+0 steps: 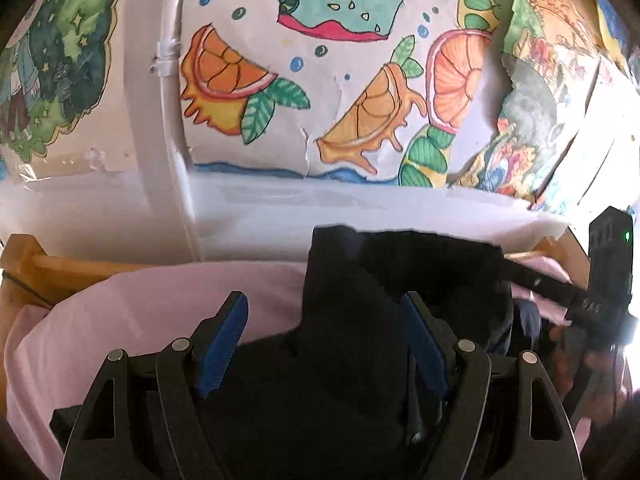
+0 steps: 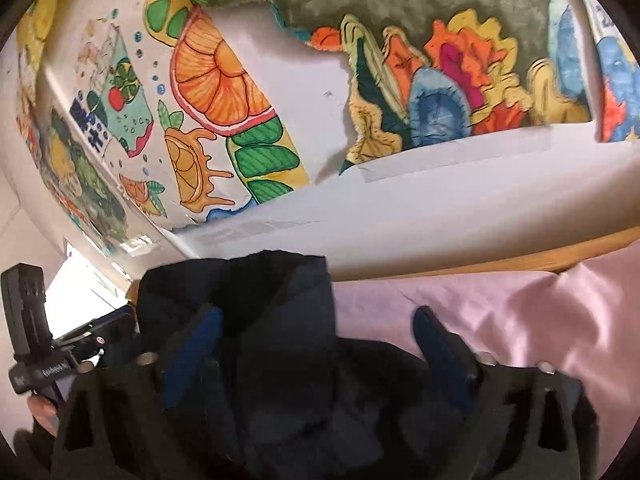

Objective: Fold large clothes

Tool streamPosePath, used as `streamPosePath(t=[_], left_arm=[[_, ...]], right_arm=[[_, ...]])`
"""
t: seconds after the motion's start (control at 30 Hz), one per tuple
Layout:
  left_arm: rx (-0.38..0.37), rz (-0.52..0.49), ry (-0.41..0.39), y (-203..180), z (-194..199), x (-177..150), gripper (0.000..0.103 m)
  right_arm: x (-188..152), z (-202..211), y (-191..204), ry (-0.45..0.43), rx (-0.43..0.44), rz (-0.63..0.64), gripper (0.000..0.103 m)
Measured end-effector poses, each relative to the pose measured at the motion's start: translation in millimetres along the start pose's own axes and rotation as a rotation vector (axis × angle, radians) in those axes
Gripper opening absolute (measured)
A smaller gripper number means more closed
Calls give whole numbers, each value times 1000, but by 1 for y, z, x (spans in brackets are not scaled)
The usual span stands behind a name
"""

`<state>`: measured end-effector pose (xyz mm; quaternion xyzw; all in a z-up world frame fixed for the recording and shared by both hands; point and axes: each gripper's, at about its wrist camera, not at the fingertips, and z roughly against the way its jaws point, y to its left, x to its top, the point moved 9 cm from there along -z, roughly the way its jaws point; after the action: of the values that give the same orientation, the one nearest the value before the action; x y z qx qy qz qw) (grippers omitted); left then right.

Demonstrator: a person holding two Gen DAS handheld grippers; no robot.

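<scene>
We see a white wall (image 1: 248, 216) at the far side, covered with bright hand-coloured drawings of orange slices (image 1: 224, 80) and leaves, taped on and torn in places. Below it runs a wooden bed frame (image 1: 36, 268) holding a pink sheet (image 1: 160, 300), which looks smooth on the left and more rumpled at the right in the right wrist view.

On that sheet lies the dark navy garment (image 1: 400, 280), bunched and partly raised, in front of both cameras and between the two tools. Our left gripper (image 1: 324, 316) has its blue fingers (image 1: 224, 336) spread apart, with dark cloth lying between and under them; nothing is pinched. Our right gripper (image 2: 316, 332) is likewise spread wide over the same cloth, its picture blurred.

We judge the main risk to be a bad grab: the fabric is thick, dark and layered, so closing here could catch several layers at once or only a loose fold, giving a crooked fold. The sheet beneath could also be pinched and dragged along with it.
</scene>
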<state>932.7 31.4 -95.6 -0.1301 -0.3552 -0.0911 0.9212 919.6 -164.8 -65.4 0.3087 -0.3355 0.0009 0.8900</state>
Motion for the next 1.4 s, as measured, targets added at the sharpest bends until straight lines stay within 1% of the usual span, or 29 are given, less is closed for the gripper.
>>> streamPosePath(t=[0.03, 0.07, 0.1, 0.13, 0.17, 0.2, 0.23, 0.3, 0.37, 0.43, 0.53, 0.6, 0.7, 0.77, 0.83, 0.93, 1.03, 1.1, 1.2, 1.33, 1.4], left_arm=[[7, 2, 1, -1, -2, 2, 73], [14, 5, -1, -1, -3, 3, 69], [18, 6, -3, 0, -4, 5, 64], [16, 7, 1, -1, -6, 5, 51], [7, 16, 11, -2, -8, 5, 44], [-9, 27, 19, -3, -9, 4, 40], [-22, 34, 25, -3, -10, 3, 37], [-21, 39, 25, -3, -8, 1, 31], [-6, 30, 29, -4, -7, -1, 15], [-2, 26, 8, -10, -3, 0, 11], [-8, 7, -57, -15, 23, -7, 9], [-20, -25, -119, -22, 52, -15, 8], [-19, -87, -187, -33, 95, -35, 7], [-25, -109, -223, -39, 120, -51, 7], [-37, -126, -249, -53, 141, -68, 7], [-35, -168, -272, -64, 168, -92, 6], [-21, -221, -283, -73, 194, -115, 6], [-13, -243, -284, -74, 203, -131, 5], [14, -262, -261, -74, 201, -153, 5], [62, -294, -240, -72, 181, -175, 5], [84, -315, -232, -72, 165, -186, 5]], right_arm=[[0, -3, 1, 8, -1, -5, 78], [-1, -6, 1, 12, -16, -2, 66], [-2, -7, 0, 15, -32, 3, 58], [-2, -8, 1, 16, -37, 3, 49], [-3, -6, 1, 12, -30, -2, 45], [-3, -4, 3, 7, -19, -4, 42], [-3, -3, 6, 5, -16, 3, 35], [-4, 0, 9, 4, -23, 21, 31], [-5, 6, 14, -2, -23, 42, 25], [-6, 15, 21, -13, -21, 68, 22], [-9, 34, 31, -39, -15, 111, 21], [-12, 52, 40, -66, -10, 144, 20], [-21, 82, 53, -104, 14, 179, 19], [-31, 110, 59, -134, 18, 235, 18], [-42, 133, 67, -164, 18, 298, 18], [-64, 164, 78, -200, 7, 390, 17], [-91, 188, 89, -233, -31, 515, 16], [-112, 198, 94, -249, -64, 592, 15], [-143, 204, 94, -258, -115, 682, 15], [-180, 188, 89, -269, -254, 864, 14], [-191, 176, 82, -271, -303, 915, 14]])
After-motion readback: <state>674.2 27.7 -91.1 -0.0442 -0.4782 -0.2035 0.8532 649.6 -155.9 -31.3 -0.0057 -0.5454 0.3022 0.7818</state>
